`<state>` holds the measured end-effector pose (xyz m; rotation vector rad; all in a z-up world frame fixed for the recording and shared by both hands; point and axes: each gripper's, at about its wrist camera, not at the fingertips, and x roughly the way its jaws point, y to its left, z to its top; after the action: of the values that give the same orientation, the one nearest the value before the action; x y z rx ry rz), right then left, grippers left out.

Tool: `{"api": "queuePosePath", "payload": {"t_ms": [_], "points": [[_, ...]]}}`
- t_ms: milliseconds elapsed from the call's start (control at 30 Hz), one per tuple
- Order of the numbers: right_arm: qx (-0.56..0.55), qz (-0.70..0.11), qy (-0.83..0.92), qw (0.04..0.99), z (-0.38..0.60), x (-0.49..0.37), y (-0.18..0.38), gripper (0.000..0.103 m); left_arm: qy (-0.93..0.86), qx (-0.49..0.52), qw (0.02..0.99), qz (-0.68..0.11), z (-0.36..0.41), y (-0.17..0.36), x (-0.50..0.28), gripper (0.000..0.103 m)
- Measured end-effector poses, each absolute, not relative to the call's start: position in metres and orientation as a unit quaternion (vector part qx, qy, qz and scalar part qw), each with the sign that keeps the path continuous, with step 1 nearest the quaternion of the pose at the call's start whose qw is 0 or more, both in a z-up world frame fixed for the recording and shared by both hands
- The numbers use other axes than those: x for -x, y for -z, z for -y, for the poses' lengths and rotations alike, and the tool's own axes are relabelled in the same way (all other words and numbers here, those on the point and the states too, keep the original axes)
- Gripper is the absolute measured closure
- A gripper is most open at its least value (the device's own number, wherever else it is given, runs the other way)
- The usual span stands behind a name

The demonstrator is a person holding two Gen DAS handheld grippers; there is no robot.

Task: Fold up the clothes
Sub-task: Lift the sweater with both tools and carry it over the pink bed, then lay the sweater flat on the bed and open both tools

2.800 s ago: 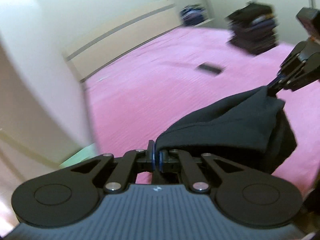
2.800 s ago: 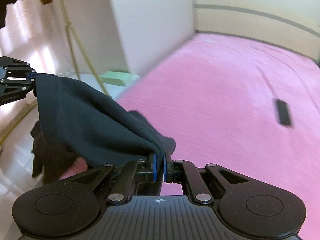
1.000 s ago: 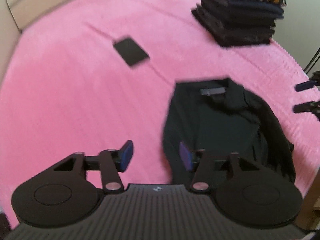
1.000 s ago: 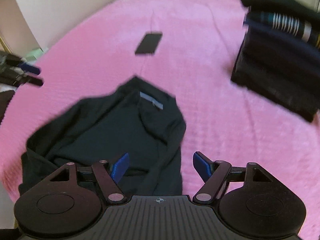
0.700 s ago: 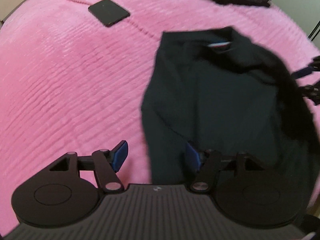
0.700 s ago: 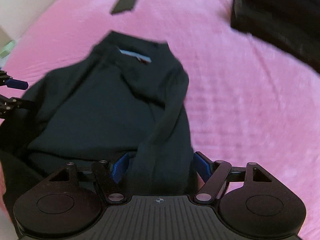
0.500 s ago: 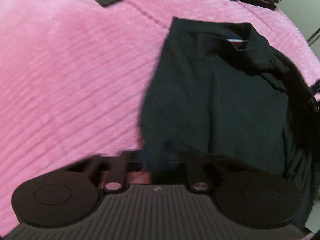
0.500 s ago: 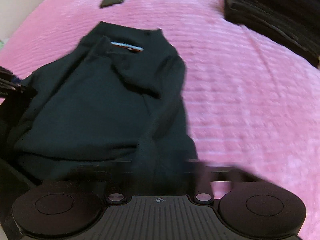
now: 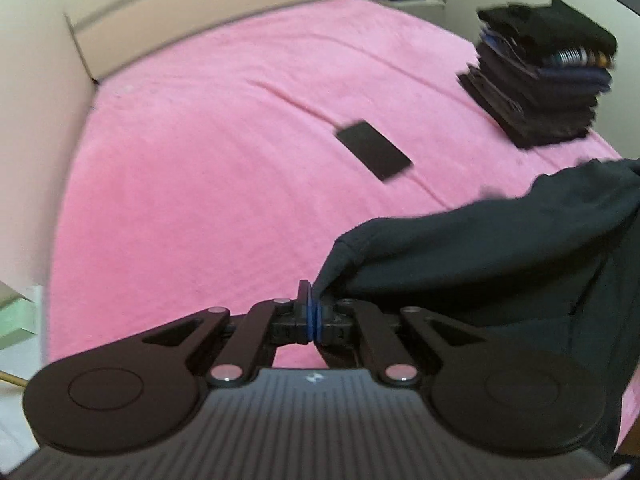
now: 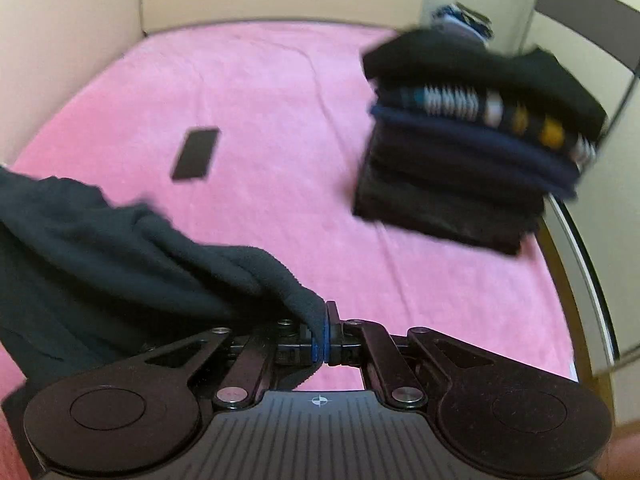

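A dark garment (image 9: 500, 256) hangs between my two grippers above the pink bed cover (image 9: 224, 168). My left gripper (image 9: 311, 312) is shut on one edge of it; the cloth runs off to the right. In the right wrist view, my right gripper (image 10: 325, 336) is shut on the other edge of the garment (image 10: 120, 264), which stretches off to the left. Neither gripper shows in the other's view.
A stack of folded dark clothes (image 9: 548, 92) stands at the bed's far right, also in the right wrist view (image 10: 472, 148). A flat black rectangle (image 9: 374, 154) lies mid-bed, also in the right wrist view (image 10: 196, 153). A beige headboard (image 9: 200, 12) bounds the far side.
Both grippers, open over the flat garment a second ago, have shut on its lower edges and lifted it off the bed. The views have tilted up toward the headboard.
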<state>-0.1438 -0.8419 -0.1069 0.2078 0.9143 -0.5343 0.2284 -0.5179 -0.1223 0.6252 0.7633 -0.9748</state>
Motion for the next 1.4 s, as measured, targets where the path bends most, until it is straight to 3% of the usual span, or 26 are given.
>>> {"api": "queuePosePath", "payload": {"t_ms": [333, 833, 1067, 1233, 1400], "points": [[-0.071, -0.364, 0.229, 0.900, 0.796, 0.168, 0.049, 0.102, 0.417, -0.266, 0.824, -0.276, 0.454, 0.050, -0.159, 0.102], [-0.026, -0.159, 0.335, 0.928, 0.588, 0.322, -0.130, 0.102, 0.462, -0.202, 0.858, -0.097, 0.281, -0.108, -0.034, 0.102], [0.010, -0.100, 0.361, 0.927, 0.563, 0.336, -0.219, 0.102, 0.476, -0.192, 0.857, -0.056, 0.277, -0.181, -0.032, 0.101], [0.032, -0.136, 0.348, 0.927, 0.647, 0.255, -0.205, 0.102, 0.480, -0.202, 0.850, -0.078, 0.355, -0.171, -0.075, 0.101], [0.018, -0.208, 0.304, 0.930, 0.767, 0.138, -0.100, 0.102, 0.448, -0.228, 0.848, -0.169, 0.477, -0.066, -0.156, 0.096]]}}
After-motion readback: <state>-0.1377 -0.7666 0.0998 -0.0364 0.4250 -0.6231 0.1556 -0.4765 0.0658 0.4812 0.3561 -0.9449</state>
